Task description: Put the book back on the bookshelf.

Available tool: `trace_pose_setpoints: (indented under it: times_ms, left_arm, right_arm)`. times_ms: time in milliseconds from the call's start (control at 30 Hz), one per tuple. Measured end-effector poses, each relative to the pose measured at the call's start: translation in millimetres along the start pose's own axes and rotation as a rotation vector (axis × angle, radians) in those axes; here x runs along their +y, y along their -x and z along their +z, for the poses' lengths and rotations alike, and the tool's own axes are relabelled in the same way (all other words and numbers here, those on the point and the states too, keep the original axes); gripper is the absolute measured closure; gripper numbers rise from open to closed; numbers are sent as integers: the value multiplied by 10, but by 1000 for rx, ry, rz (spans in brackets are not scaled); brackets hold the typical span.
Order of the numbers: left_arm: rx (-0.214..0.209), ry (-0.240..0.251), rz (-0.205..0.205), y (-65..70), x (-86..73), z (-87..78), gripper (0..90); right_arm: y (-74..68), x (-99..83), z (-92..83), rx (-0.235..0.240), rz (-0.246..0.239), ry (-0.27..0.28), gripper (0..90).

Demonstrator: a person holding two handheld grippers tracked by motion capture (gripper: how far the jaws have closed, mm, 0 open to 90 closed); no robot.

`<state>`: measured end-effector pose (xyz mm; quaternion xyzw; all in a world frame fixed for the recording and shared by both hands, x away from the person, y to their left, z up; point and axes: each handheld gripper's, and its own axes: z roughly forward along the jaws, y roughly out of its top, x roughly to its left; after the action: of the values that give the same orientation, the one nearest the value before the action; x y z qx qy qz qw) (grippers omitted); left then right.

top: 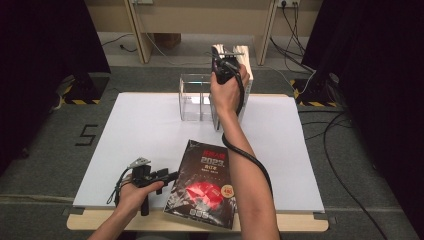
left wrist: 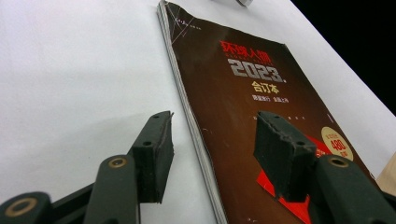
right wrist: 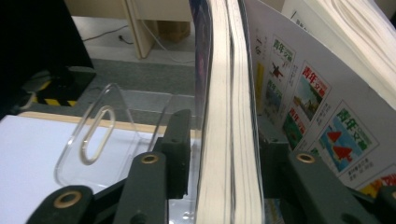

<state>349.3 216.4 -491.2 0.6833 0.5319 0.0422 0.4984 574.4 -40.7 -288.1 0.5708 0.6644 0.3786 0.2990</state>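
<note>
The right gripper (right wrist: 224,140) stands open astride an upright book (right wrist: 229,116) in the clear rack (right wrist: 93,135), while the left gripper (left wrist: 212,149) gapes empty over the edge of the flat magazine (left wrist: 243,107) on the surface (top: 145,130).

Both forearms bare, no sleeves or gloves. Left gripper (top: 172,175): black body with pistol-type handle, grey three-cornered plate on top, thin black cable looping at its left. Right gripper (top: 223,56): black body, thick black cable trailing along the forearm. Jaws on both: matte black links, brass-coloured pivot pins, blocky black pads (left wrist: 154,154) with rough edges and small screw holes.
</note>
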Motion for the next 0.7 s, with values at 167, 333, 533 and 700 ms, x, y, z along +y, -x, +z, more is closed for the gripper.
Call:
trace_pose_setpoints:
  times_ms: [167, 333, 533, 700]
  left_arm:
    - [-2, 0, 5, 15, -1, 3, 463]
    - [-4, -2, 9, 33, -4, 4, 462]
    - [-2, -9, 15, 37, -10, 12, 463]
    - [0, -10, 14, 33, -12, 14, 463]
  right_arm:
    - [18, -27, -105, 15, 11, 11, 625]
    - [57, -65, -187, 21, 12, 8, 619]
    - [108, -119, -238, 35, 25, 8, 608]
    - [116, -151, -268, 49, 34, 10, 608]
